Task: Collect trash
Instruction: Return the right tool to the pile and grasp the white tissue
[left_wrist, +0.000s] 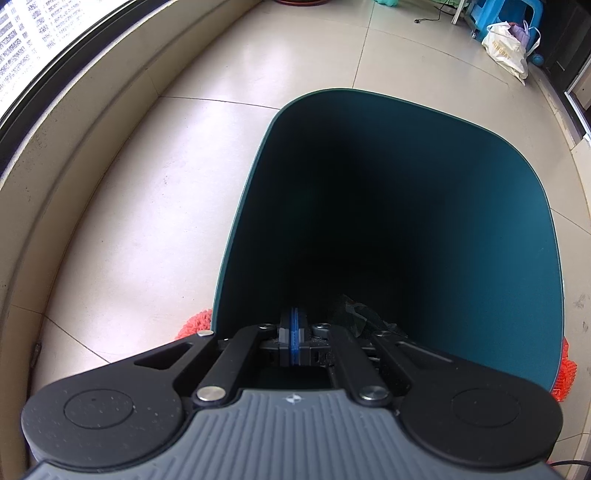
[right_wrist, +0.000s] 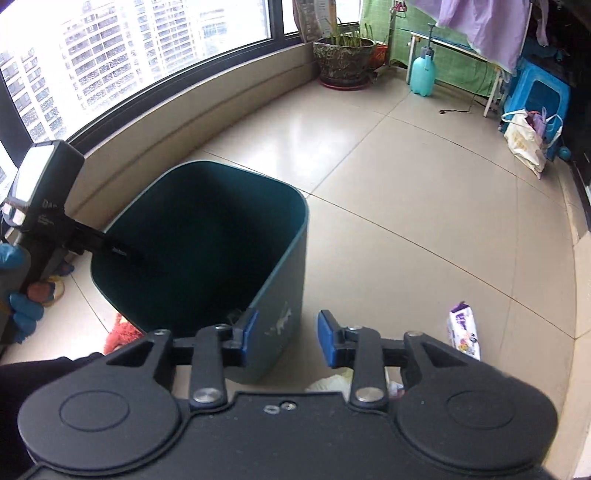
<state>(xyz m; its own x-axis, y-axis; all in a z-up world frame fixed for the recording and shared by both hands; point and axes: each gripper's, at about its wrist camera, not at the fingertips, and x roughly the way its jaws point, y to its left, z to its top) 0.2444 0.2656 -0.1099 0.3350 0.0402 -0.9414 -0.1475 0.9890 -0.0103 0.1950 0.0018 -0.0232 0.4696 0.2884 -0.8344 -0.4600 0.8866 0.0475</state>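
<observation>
- Bin (right_wrist: 207, 236): dark teal, upright on the tiled floor (right_wrist: 406, 184), near the window wall.
- Left gripper (left_wrist: 294, 332): jaws fully closed, reaching into the bin; whether they pinch its wall cannot be told.
- Right gripper (right_wrist: 287, 338): jaws partly open, nothing between them, above the bin's near corner.
- Trash: purple-and-white packet (right_wrist: 463, 330) on the floor beside the bin; dark scrap (left_wrist: 351, 314) inside.
- Step, judged: between pickups; next, lower onto the packet.

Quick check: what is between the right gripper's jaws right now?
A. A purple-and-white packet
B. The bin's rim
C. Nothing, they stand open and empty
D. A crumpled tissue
C: the right gripper stands open with only the teal bin's outer wall behind the gap, and the purple-and-white packet lies on the floor beside it.
</observation>
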